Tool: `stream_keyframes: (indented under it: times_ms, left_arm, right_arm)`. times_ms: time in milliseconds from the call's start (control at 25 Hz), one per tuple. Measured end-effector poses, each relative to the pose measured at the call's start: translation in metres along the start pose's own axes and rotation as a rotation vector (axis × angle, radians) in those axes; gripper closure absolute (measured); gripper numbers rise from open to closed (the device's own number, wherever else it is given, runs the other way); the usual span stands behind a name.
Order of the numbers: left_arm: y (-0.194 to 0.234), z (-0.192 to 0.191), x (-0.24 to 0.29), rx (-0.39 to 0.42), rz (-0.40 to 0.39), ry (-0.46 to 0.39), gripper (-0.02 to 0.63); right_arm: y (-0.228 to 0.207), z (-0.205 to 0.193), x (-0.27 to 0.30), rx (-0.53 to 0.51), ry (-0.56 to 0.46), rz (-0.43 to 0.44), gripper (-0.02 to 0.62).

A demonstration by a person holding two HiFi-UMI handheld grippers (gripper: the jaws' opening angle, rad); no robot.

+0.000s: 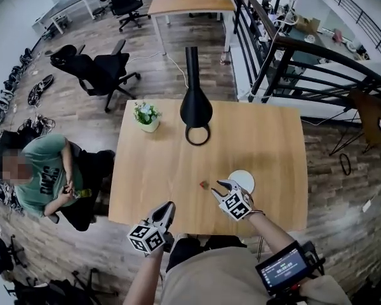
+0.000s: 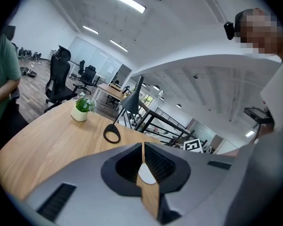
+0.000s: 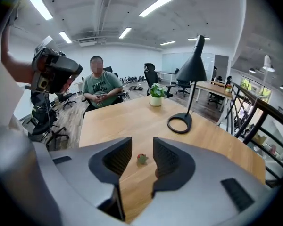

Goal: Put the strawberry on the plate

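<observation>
A small red strawberry (image 1: 204,184) with a green top lies on the wooden table (image 1: 165,164), just left of a white plate (image 1: 244,178). My right gripper (image 1: 221,188) hovers over the plate's near-left edge and points toward the berry. In the right gripper view the strawberry (image 3: 142,158) shows on the wood beyond the gap of my right gripper (image 3: 142,144); the jaws stand open and touch nothing. My left gripper (image 1: 169,206) sits at the table's near edge, shut and empty. Through the thin slit of my left gripper (image 2: 142,147) a sliver of the plate (image 2: 147,175) shows.
A black desk lamp (image 1: 195,110) with a ring base stands at the table's far middle, a potted plant (image 1: 146,116) to its left. A person in a green shirt (image 1: 47,176) sits left of the table. A black railing (image 1: 305,62) runs along the right.
</observation>
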State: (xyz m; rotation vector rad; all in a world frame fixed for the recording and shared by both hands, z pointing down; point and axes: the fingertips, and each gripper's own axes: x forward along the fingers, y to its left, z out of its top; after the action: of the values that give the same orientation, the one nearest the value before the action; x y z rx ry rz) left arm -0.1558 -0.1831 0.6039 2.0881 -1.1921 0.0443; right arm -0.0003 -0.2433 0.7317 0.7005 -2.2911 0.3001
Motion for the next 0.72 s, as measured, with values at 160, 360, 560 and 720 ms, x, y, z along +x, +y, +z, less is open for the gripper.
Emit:
stream_keyframes:
  times_ms: [160,360,560,720]
  left_arm:
    - [-0.009,-0.012,0.01,-0.027,0.072,-0.014,0.601]
    - [-0.017,-0.021,0.008,-0.041,0.145,-0.021,0.601]
    - [-0.01,-0.021,-0.003,-0.061,0.207,-0.039,0.601]
    - [-0.007,-0.022,-0.009,-0.071,0.236,-0.046,0.601]
  right_arm:
    - [0.0,-0.021,0.033,-0.062,0.042,0.09,0.474]
    - [0.007,-0.048,0.079,-0.162,0.12,0.175,0.474]
    - [0.009,-0.069,0.122,-0.238,0.199,0.209,0.474]
    - [0.01,-0.084,0.147,-0.25,0.243,0.232,0.442]
